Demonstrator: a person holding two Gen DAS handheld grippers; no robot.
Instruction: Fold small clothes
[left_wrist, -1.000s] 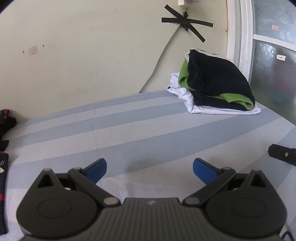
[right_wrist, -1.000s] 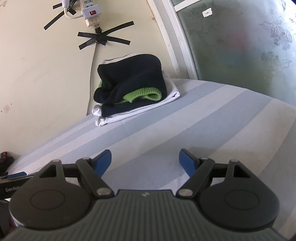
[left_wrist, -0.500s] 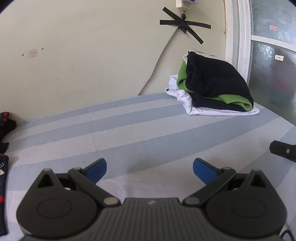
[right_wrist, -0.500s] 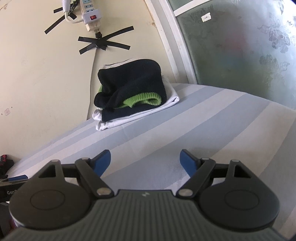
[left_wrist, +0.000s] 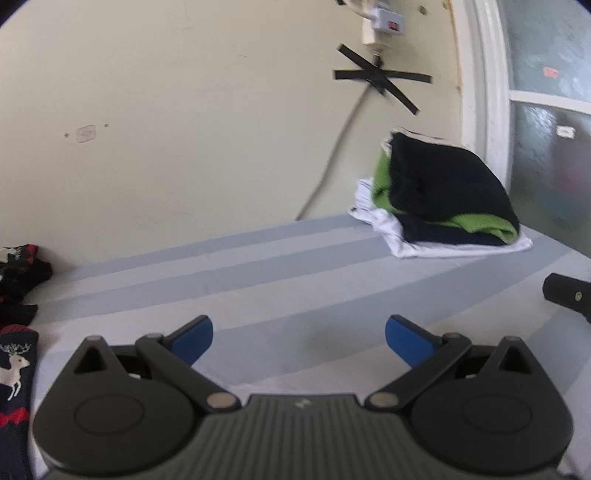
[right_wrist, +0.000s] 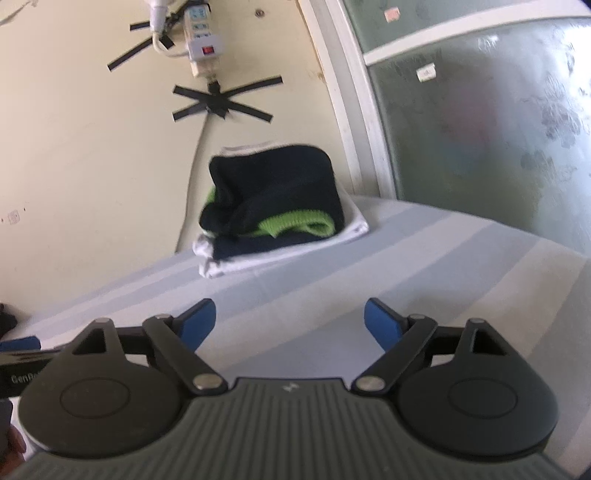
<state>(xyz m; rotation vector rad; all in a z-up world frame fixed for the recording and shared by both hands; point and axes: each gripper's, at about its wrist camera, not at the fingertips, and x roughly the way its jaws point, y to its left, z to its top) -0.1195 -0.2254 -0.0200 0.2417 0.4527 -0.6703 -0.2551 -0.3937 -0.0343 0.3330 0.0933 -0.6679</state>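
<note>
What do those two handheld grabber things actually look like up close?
Both match. The left gripper and right gripper each have two blue fingertips on black jointed links with silver pivot pins, two round black housings, and a ribbed dark grey body bearing a small pale logo. No cables or sleeves show.

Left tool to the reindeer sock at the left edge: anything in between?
Nothing visible. The left tool is open and holds nothing. The reindeer sock lies on the striped sheet to its left, with only bare sheet between. The folded pile sits far off to the right, by the wall.
</note>
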